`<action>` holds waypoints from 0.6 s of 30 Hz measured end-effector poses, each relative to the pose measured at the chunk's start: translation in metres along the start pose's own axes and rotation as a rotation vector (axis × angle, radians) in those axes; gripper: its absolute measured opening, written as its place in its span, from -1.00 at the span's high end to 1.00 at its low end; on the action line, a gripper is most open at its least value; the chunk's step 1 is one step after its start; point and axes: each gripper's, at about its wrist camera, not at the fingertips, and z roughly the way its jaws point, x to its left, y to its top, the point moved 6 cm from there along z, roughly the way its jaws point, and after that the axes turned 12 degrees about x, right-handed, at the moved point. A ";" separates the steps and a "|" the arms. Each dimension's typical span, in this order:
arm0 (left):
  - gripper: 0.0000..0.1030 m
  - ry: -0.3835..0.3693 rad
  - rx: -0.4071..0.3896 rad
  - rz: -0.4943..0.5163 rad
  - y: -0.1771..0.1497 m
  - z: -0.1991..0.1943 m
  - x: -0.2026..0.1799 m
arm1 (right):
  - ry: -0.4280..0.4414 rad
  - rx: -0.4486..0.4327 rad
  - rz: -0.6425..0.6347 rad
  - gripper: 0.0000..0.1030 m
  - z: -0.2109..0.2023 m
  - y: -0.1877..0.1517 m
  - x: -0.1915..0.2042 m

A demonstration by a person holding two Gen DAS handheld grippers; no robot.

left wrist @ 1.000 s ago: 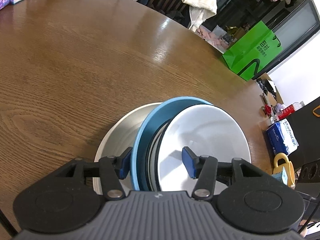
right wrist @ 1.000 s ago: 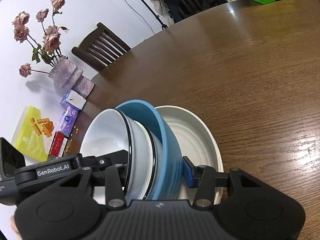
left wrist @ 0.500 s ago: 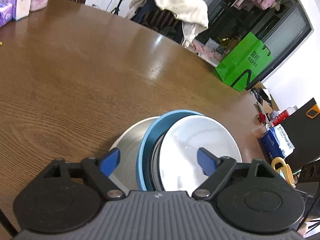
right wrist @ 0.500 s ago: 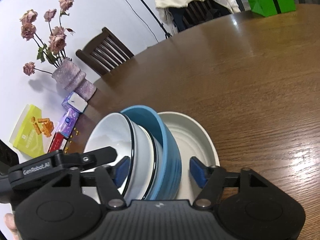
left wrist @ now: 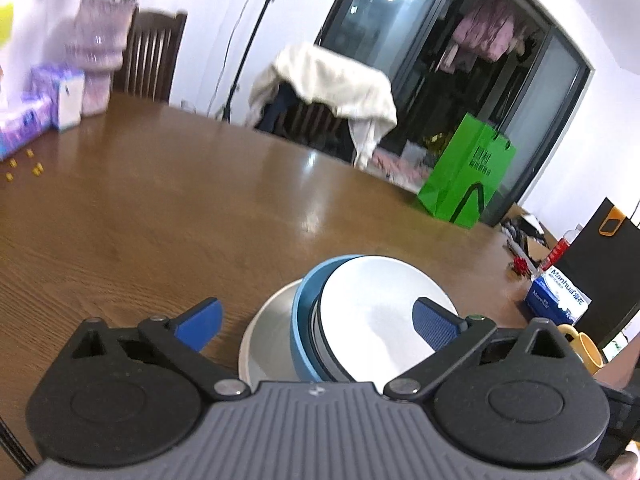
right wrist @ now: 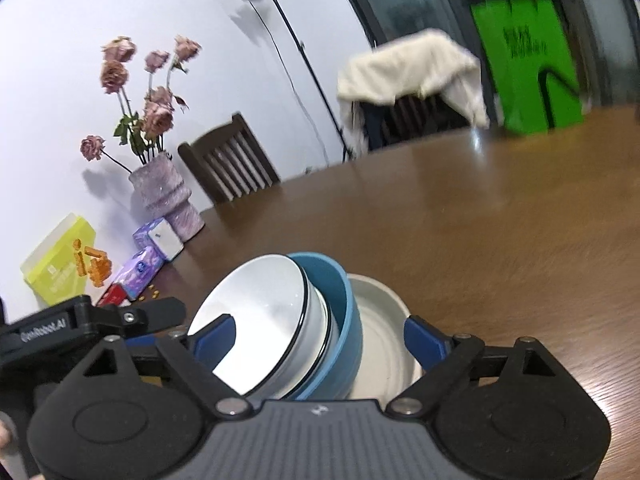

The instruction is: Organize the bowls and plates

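A stack of dishes sits on the wooden table (left wrist: 160, 220): a white plate (left wrist: 266, 336) at the bottom, a blue bowl (left wrist: 306, 312) on it, and a white bowl with a dark rim (left wrist: 376, 304) nested inside. In the right wrist view I see the same white plate (right wrist: 380, 332), blue bowl (right wrist: 340, 300) and white bowl (right wrist: 260, 308). My left gripper (left wrist: 316, 320) is open wide, raised above the stack and holding nothing. My right gripper (right wrist: 316, 336) is open wide too, on the opposite side of the stack, also empty.
A vase of dried roses (right wrist: 164, 196), tissue packs (right wrist: 148, 260) and a yellow box (right wrist: 60, 268) stand at the table's edge. Chairs (right wrist: 232, 168), one draped with a white cloth (left wrist: 332, 80), and a green bag (left wrist: 464, 176) stand beyond the table. A tissue box (left wrist: 556, 300) and a yellow mug (left wrist: 580, 344) are to the right.
Both grippers have opened, let go of the bowls' rims, and pulled back and upward from the stack. The bowls now rest on the plate.
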 end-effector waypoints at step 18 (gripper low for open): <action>-1.00 0.087 -0.310 0.196 -0.096 -0.102 -0.027 | -0.142 -0.291 -0.179 -1.00 -0.101 -0.099 0.034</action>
